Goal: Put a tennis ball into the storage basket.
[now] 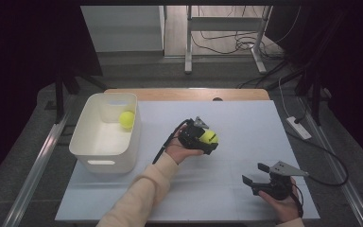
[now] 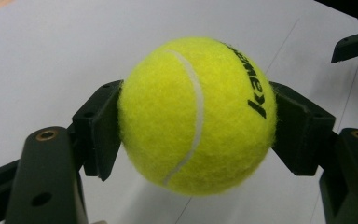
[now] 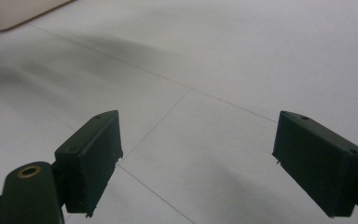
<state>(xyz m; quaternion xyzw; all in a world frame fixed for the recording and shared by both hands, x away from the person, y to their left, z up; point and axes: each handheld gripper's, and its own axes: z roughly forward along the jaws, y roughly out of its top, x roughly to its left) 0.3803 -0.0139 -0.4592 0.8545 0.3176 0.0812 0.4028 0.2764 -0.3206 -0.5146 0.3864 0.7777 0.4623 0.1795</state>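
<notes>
A yellow tennis ball (image 2: 196,114) sits squeezed between the two black jaws of my left gripper (image 1: 209,138), which is shut on it above the middle of the white table (image 1: 246,123). In the high view the same ball (image 1: 209,137) shows at the gripper's tip, lifted off the surface. A second yellow ball (image 1: 126,119) lies inside the white bin (image 1: 105,153) at the left. My right gripper (image 1: 256,173) hovers near the table's front right, open, with nothing between its jaws; its own view (image 3: 198,161) looks onto bare white sheet.
The bin stands along the table's left edge. A white power strip (image 1: 298,127) and cables lie on the floor to the right. Table legs and more cables stand beyond the far edge.
</notes>
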